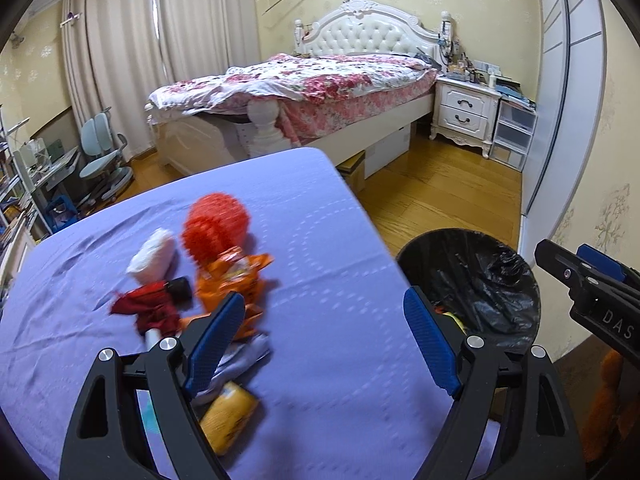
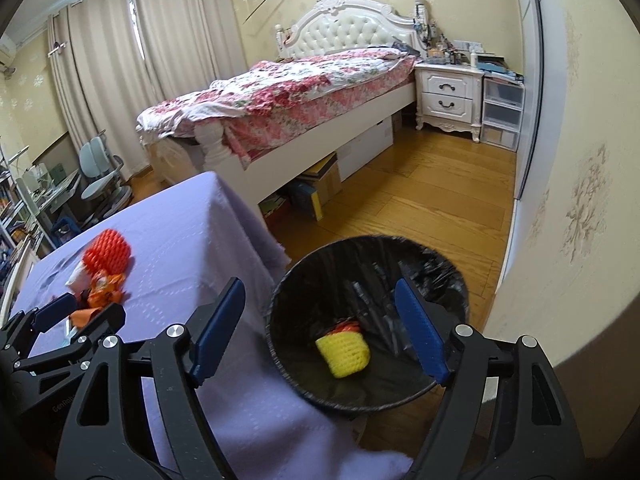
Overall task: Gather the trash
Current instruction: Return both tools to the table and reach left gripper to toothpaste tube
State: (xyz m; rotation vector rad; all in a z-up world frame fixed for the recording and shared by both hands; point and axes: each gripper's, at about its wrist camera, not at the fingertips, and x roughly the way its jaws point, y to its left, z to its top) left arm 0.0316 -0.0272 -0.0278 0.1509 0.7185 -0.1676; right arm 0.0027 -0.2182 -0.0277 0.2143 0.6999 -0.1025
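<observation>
- While the trash bin (image 2: 368,320) stands on the wood floor (image 2: 420,200), just beside the table with the purple cloth (image 1: 328,240), a black bag is seen lining it.
- Inside the bin, a yellow foam net (image 2: 344,354) is seen at the bottom, with something orange just behind it.
- Above the bin, the right gripper (image 2: 320,328) is held with its blue fingers (image 2: 418,334) spread wide and nothing between them.
- Left of the bin, over the table, the left gripper (image 1: 324,344) is held with its fingers spread wide too, and nothing is gripped.
- Left of the bin, on the cloth, a pile of trash is seen: a red foam net (image 1: 216,224), a white tissue (image 1: 154,254), an orange wrapper (image 1: 236,276), a dark red wrapper (image 1: 150,306) and a yellow packet (image 1: 228,414).
- Far behind the bin, a bed (image 2: 288,92) with a flowery cover is seen.
</observation>
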